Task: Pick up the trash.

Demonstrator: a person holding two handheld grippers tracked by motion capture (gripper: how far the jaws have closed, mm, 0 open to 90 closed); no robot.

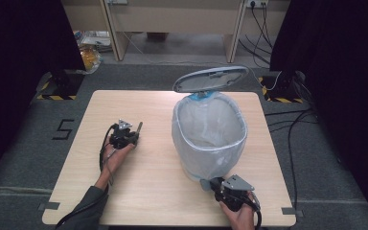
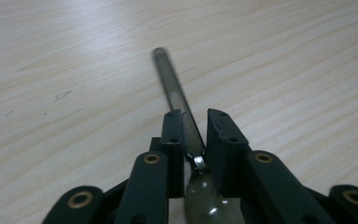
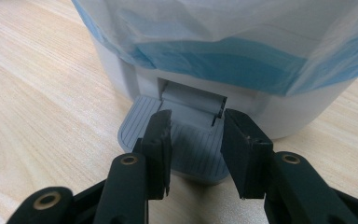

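My left gripper (image 1: 136, 132) sits on the left of the table (image 1: 148, 191), its jaws clenched on a slim dark rod (image 2: 173, 95) that has a clear, glossy end tucked down between them; I can't tell what sort of tool it is. The rod lies almost flat on the wood and points away from me toward the far side.

My right gripper (image 1: 211, 183) is at the near right, resting on the grey foot pedal (image 3: 177, 140) of the pedal bin (image 1: 210, 132). Its jaws look drawn in, with the ribbed pedal under and between them, though I can't tell whether they actually pinch it. The bin's lid (image 1: 211, 78) stands up and the liner bag (image 3: 223, 42) hangs over the rim.

My grip on the rod is near one end, so most of its length is unsupported; lifting it could let it swivel or slip out. If my right hand eases off the pedal, I'd expect the lid to drop before the rod gets there. Pressing off-centre could also tilt or scoot the light bin.
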